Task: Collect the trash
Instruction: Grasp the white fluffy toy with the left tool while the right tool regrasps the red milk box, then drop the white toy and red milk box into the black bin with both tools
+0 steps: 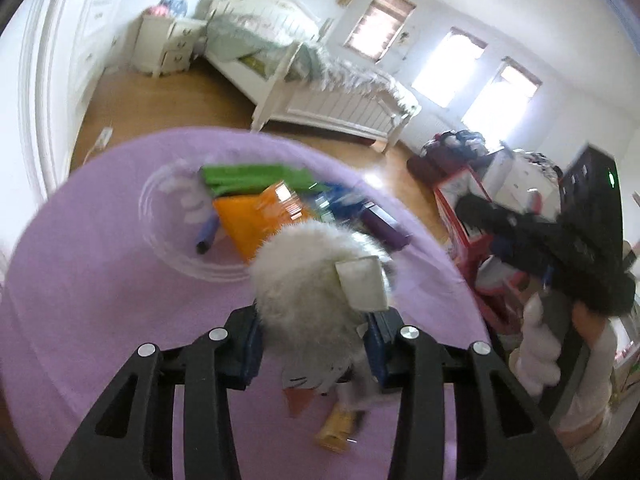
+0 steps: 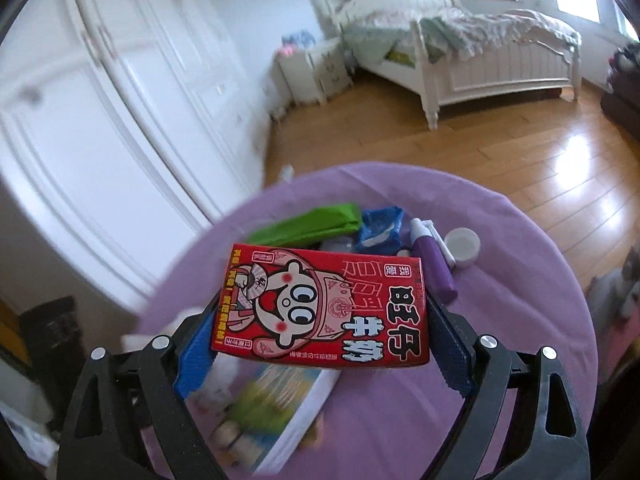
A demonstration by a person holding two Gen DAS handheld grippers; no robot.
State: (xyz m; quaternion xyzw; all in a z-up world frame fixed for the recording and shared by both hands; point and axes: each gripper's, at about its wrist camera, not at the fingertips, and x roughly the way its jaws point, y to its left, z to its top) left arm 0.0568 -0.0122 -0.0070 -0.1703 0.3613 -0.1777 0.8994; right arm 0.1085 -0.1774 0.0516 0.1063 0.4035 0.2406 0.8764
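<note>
Left gripper (image 1: 316, 344) of mine is clamped on a white fluffy plush toy (image 1: 308, 276), its blue pads pressing the fur from both sides; a white fabric tag (image 1: 362, 282) hangs off the toy's right flank. I hold it above the round table draped in a purple tablecloth (image 1: 100, 280). Beyond the toy sits a clear plastic bowl (image 1: 168, 216) with the trash gathered in and around it: a green wrapper (image 1: 248, 176), an orange packet (image 1: 256, 220), a blue crumpled wrapper (image 1: 340, 200) and a purple tube (image 1: 386, 226). The view is motion-blurred, so I cannot tell exactly which pieces lie inside the bowl and which rest on its rim. Below the toy, on the cloth, I see an orange scrap (image 1: 298, 402) and a yellow piece (image 1: 336, 428), both too smeared to name.

Right gripper (image 2: 320, 340) of mine grasps a red milk carton (image 2: 324, 308) printed with a cartoon face, pinched between the blue pads by its two short ends and held over the same tablecloth (image 2: 520, 320). Behind the carton lie the green wrapper (image 2: 312, 224), the blue wrapper (image 2: 380, 228), the purple tube (image 2: 434, 268) and, just beside it, a white cap (image 2: 464, 246). Under the carton a picture book (image 2: 280, 412) rests on the cloth. A white bed (image 2: 480, 52) and a white wardrobe (image 2: 100, 100) stand across the wooden floor (image 2: 500, 152).
</note>
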